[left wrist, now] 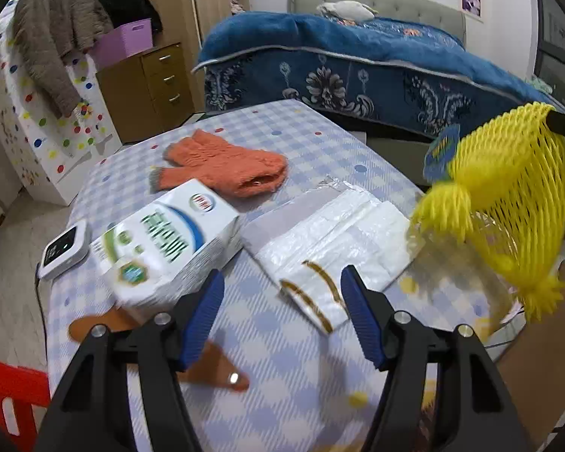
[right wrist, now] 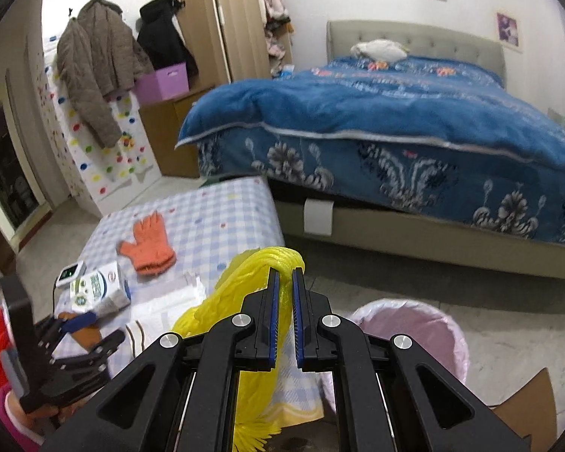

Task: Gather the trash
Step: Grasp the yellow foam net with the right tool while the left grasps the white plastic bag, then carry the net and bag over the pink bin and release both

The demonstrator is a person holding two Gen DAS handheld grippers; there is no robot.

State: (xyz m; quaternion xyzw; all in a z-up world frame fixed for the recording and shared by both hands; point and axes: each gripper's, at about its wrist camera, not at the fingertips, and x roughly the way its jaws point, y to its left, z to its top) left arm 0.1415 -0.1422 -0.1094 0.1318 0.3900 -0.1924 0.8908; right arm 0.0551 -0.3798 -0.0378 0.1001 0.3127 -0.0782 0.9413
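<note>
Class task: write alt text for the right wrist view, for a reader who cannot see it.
The right gripper is shut on a yellow foam mesh sleeve, beside a pink-lined round waste bin. Behind lie a checked tablecloth with an orange knitted glove and a white milk carton, near the left gripper.

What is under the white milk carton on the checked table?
The milk carton lies partly on a brown leather-like piece, whose ends stick out at the carton's near side. How far it runs beneath is hidden; elsewhere the checked tablecloth shows.
</note>
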